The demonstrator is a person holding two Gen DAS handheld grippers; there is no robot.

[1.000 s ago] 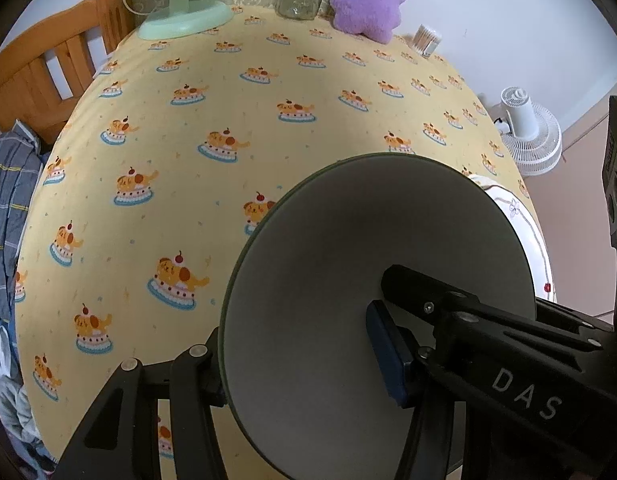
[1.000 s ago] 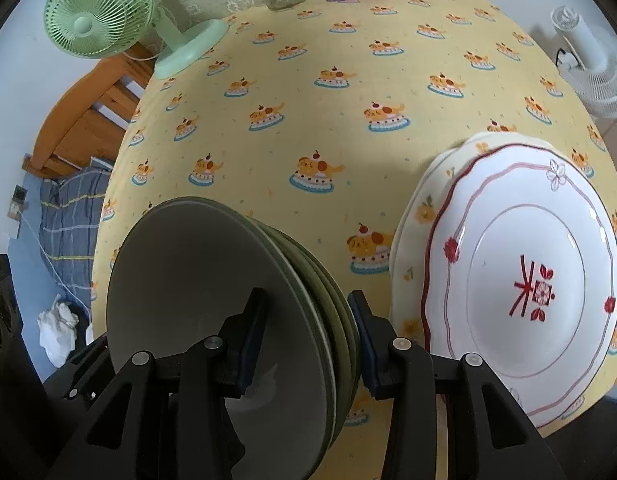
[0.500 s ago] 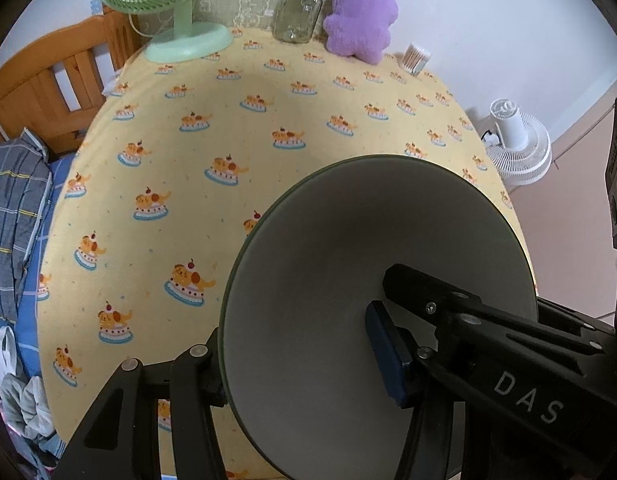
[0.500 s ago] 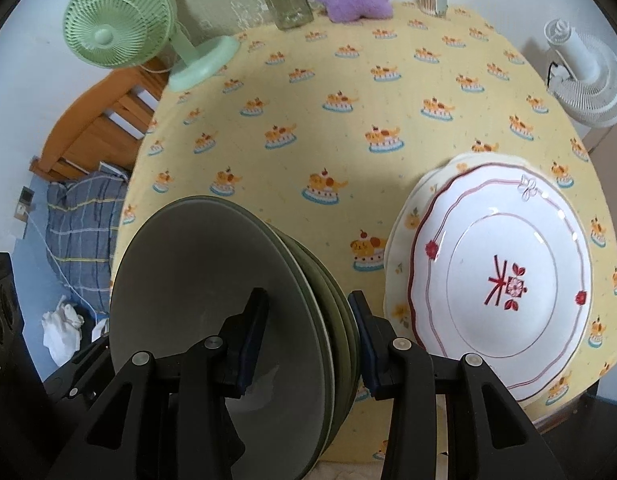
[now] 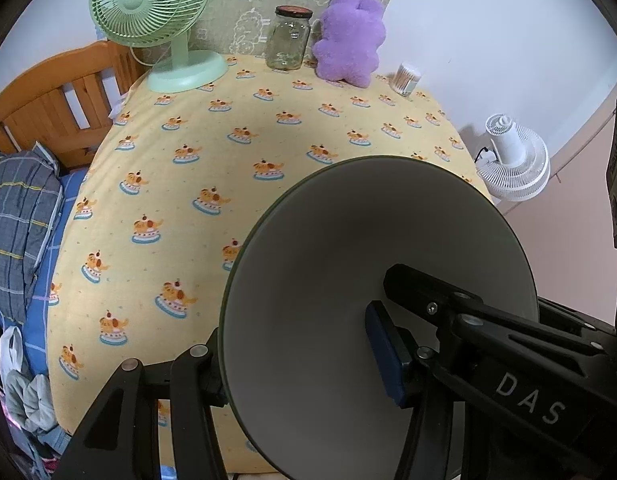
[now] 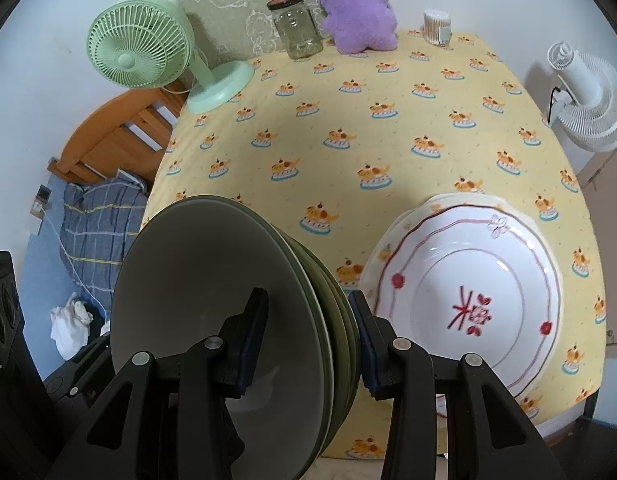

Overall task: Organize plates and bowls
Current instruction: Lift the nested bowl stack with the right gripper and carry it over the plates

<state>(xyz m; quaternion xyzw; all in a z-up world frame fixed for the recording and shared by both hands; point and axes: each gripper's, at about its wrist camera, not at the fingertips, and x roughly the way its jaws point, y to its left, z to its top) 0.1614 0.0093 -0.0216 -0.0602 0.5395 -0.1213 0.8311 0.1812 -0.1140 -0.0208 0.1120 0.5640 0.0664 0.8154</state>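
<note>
Both grippers are shut on one stack of grey-green bowls [image 6: 212,300], held on edge above the near edge of the table. My left gripper [image 5: 300,360] clamps the rim, with its blue pad inside the top bowl [image 5: 348,264]. My right gripper [image 6: 306,340] pinches the stacked rims between its pads. A white plate with red trim and a red mark [image 6: 468,304] lies on a cream flowered plate [image 6: 384,252] at the table's near right. In the left wrist view the bowl hides these plates.
The table has a yellow cloth [image 6: 348,120] with cake prints. At its far edge stand a green fan [image 6: 148,56], a glass jar [image 6: 296,28], a purple plush toy [image 6: 356,8] and a cotton-swab box [image 6: 436,26]. A white floor fan [image 6: 588,96] stands right; a bed [image 6: 100,216] lies left.
Both grippers have risen and drawn back with the bowl stack: the table looks smaller and the far wall has come into view. The grip on the bowls and the plates on the table are unchanged.
</note>
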